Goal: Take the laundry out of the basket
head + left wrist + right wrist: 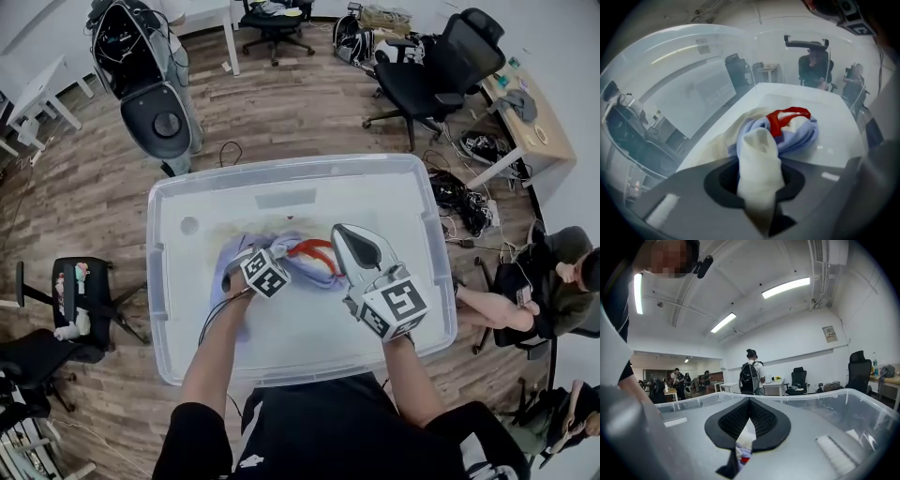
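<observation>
Basket (300,342): a clear plastic tub fills the middle of the head view. Its floor is bare except for one heap.
Laundry (314,270): a single bundle lies on the tub floor at frame centre, left of the tub's middle and clear of all four walls.
Handling: judged soft, light and limp. It will sag and trail when raised, and the pieces look wound together, so one may drag the others up.
Where to grip: a raised fold or bunched end. A pinch on flat cloth would likely slip.
Lavender garment (801,136): the largest piece, wrapped around the rest.
Cream cloth (759,173): a bunched end rises from the near side of the heap in the left gripper view.
Red strap (787,115): a thin loop on top of the bundle, toward the far side.
Left gripper (242,255): angled down into the heap, clenched on the bunched end of the cream cloth.
Right gripper (345,232): held above the bundle's right side, pointing nearly level. The jaws appear closed tip to tip with nothing between them.
</observation>
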`<state>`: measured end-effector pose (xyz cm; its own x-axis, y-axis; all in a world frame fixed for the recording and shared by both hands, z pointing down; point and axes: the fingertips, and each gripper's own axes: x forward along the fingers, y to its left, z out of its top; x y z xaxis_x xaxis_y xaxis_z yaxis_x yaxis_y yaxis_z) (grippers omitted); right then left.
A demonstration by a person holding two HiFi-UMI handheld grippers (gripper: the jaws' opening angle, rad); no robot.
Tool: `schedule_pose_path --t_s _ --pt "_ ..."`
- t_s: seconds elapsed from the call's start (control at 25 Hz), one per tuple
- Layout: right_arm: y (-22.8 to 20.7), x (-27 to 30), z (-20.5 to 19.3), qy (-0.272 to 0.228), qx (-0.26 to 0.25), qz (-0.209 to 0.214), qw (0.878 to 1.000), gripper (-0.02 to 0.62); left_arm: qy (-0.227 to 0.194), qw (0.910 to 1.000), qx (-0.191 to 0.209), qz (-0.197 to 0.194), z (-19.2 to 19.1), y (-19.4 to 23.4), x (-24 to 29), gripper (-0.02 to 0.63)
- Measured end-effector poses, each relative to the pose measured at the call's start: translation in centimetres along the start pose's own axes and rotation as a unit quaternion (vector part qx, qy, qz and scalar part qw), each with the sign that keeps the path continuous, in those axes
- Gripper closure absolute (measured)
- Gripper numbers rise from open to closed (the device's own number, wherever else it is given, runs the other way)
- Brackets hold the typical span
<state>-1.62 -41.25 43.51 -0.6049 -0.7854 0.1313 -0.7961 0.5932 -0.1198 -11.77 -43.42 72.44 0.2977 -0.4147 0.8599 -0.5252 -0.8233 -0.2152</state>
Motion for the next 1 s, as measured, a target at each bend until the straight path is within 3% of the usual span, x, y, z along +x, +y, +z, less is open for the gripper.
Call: schedule_pose_path --t_s 0.6,1.0 --pt "2.0 -0.6 1.2 -0.024 0.001 0.031 0.999 0.596 -0.035 0.9969 -0.028 0.065 0.5 2.8 -6.5 0.503" --pt "3.7 -1.2 1.7 -0.027 -0.005 0.057 0.998 0.595 -0.091 0.9875 -0.071 0.107 2.4 3.9 -12.0 0.505"
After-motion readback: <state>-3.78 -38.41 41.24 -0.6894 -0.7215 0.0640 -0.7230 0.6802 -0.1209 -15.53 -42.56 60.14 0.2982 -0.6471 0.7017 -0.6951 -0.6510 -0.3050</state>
